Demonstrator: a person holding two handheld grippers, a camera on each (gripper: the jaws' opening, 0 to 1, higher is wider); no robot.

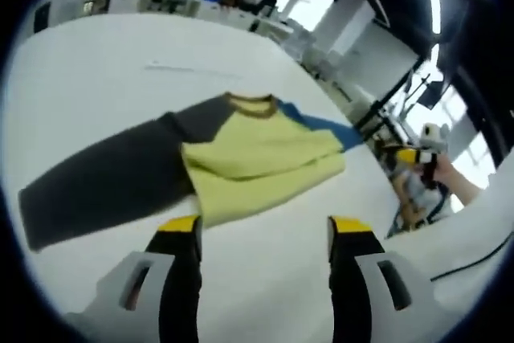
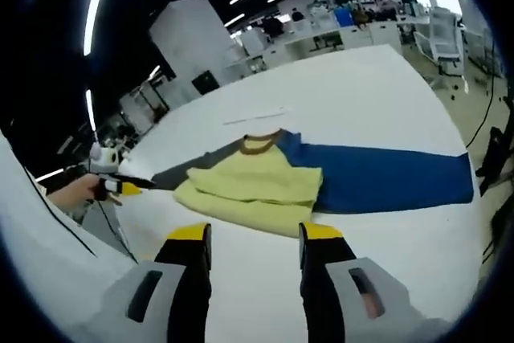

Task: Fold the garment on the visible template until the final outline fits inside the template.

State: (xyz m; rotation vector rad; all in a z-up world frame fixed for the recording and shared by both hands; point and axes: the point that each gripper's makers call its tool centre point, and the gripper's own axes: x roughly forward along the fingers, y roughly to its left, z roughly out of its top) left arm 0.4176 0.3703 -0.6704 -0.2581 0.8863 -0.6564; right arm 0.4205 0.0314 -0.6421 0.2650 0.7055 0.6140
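With both the left gripper (image 1: pixel 264 230) and right gripper (image 2: pixel 252 240) held open and empty just short of the garment (image 1: pixel 257 154) lying half-folded on the white table (image 1: pixel 96 78), its grey sleeve (image 1: pixel 104 182) trailing toward 8 o'clock and blue sleeve (image 2: pixel 385 178) toward 3 o'clock could be left outside the outline if only one layer is pinched.

No legible text, label, brand or number anywhere.

Left tongs (image 1: pixel 263 234): jaws apart, nothing between them, yellow tips just above the white bench (image 1: pixel 96 78).
Garment (image 1: pixel 257 154): lies on the bench just ahead of the tongs; yellow body folded up, brown collar at the far side.
Grey sleeve (image 1: pixel 104 186): stretched out ahead-left of the tongs.
Blue sleeve (image 1: pixel 333 128): ahead-right, mostly hidden behind the yellow fold.
Other tongs (image 1: pixel 422 154): far right, held by a hand (image 1: pixel 451 176).
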